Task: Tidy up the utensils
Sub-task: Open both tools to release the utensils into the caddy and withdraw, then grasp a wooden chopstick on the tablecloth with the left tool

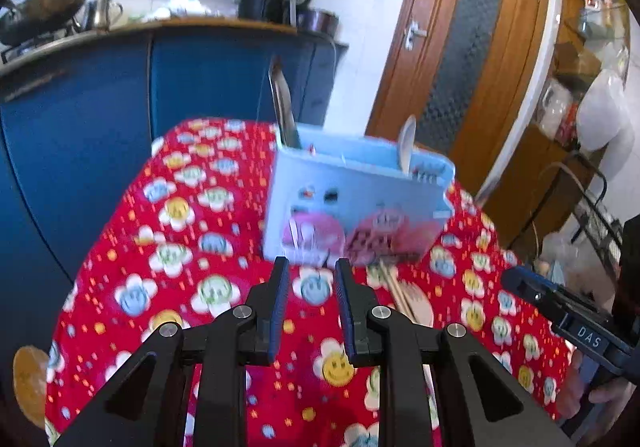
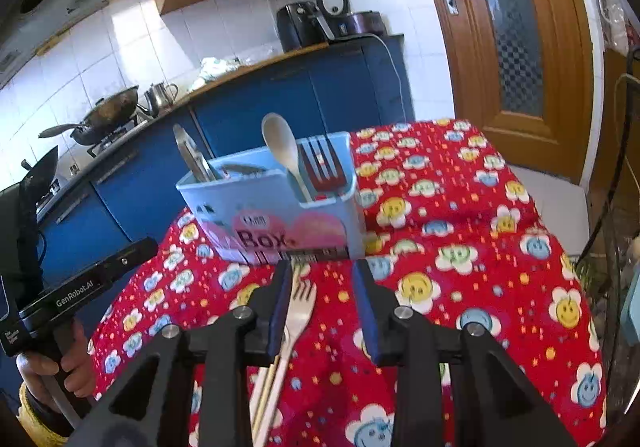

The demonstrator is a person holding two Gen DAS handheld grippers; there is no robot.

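Observation:
A light blue utensil box (image 2: 276, 207) stands on the red flowered tablecloth (image 2: 460, 247). In it stand a wooden spoon (image 2: 284, 147), a red slotted turner (image 2: 322, 167) and a metal utensil (image 2: 192, 155). A wooden fork (image 2: 300, 307) and chopsticks (image 2: 266, 387) lie on the cloth in front of the box. My right gripper (image 2: 322, 267) hovers open just above the fork, which lies below its left finger; nothing sits between the pads. My left gripper (image 1: 310, 267) is open and empty, pointing at the box (image 1: 352, 207), with the fork (image 1: 416, 307) to its right.
Blue kitchen cabinets (image 2: 280, 95) with a wok (image 2: 108, 111), a kettle and appliances run behind the table. A wooden door (image 2: 516, 27) stands at the right. A hand holds the left gripper's handle (image 2: 80, 287) at the table's left edge.

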